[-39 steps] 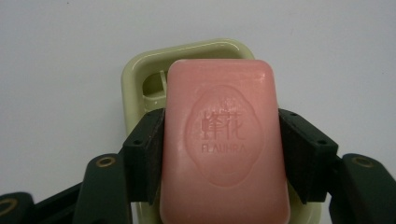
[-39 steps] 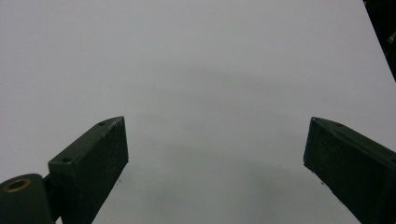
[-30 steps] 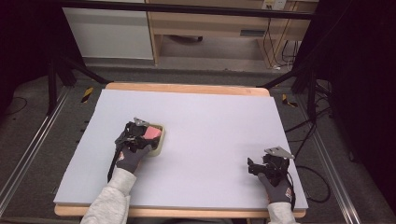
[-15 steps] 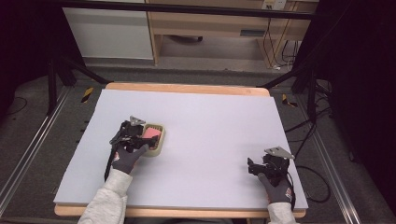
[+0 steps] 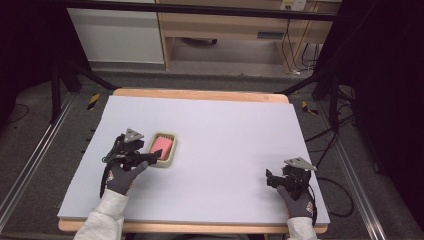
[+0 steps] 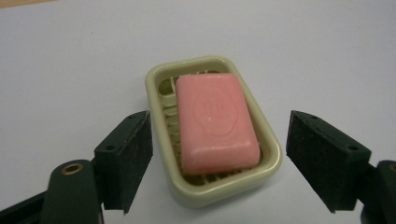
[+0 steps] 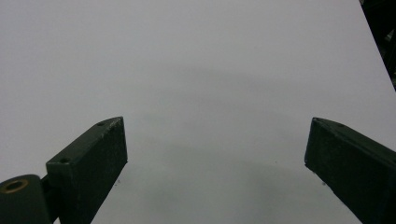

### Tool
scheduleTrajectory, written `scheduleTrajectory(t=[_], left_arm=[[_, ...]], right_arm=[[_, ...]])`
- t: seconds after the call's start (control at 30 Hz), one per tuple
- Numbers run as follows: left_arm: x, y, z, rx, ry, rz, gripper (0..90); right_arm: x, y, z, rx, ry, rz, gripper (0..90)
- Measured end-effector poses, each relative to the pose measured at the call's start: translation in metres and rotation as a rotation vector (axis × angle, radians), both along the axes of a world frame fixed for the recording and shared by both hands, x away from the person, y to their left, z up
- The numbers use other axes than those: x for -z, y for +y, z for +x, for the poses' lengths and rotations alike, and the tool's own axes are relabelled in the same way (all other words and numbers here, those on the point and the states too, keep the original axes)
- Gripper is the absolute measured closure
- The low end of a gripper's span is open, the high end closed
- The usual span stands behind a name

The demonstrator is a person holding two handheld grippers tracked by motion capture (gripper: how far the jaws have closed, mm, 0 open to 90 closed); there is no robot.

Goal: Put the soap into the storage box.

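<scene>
A pink bar of soap (image 6: 217, 121) lies in a pale green soap dish (image 6: 159, 88) on the grey mat. In the high view the soap dish (image 5: 170, 161) sits left of centre with the soap (image 5: 162, 145) in it. My left gripper (image 6: 219, 158) is open, its jaws standing on either side of the dish's near end without touching it. From above, the left gripper (image 5: 152, 156) rests at the dish's near-left side. My right gripper (image 5: 270, 181) is open near the front right of the mat, with nothing between its jaws (image 7: 215, 172).
The grey mat (image 5: 225, 135) covers a wooden table (image 5: 200, 94). Black frame legs and cables lie on the floor to the right (image 5: 335, 150). A wooden cabinet (image 5: 225, 25) stands behind the table.
My left gripper has drawn back toward the near left, uncovering the soap dish. The dish with the soap stays on the mat. The right gripper has not moved.
</scene>
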State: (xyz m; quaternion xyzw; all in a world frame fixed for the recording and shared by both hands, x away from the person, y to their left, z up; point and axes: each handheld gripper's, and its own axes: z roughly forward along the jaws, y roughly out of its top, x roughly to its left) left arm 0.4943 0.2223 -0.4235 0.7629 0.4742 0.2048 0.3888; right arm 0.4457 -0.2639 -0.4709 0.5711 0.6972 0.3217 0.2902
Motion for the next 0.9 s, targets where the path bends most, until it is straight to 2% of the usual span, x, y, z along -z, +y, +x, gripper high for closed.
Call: scheduleTrajectory(t=[0.17,0.43,0.7,0.9], left_arm=[[0.004,0.016,-0.013,-0.011,-0.007,-0.007,21.8],[0.011,0.033,-0.027,-0.040,-0.017,-0.015,21.4],[0.029,0.053,-0.035,-0.089,0.016,0.019,23.2],[0.036,0.065,-0.040,-0.113,0.029,0.044,24.6]], right_arm=[[0.000,-0.001,-0.001,0.002,-0.002,-0.003,6.0],[0.001,-0.004,-0.002,0.010,0.003,0.004,5.7],[0.001,-0.008,-0.004,0.018,0.012,-0.006,5.6],[0.002,-0.010,-0.005,0.023,0.018,-0.010,5.6]])
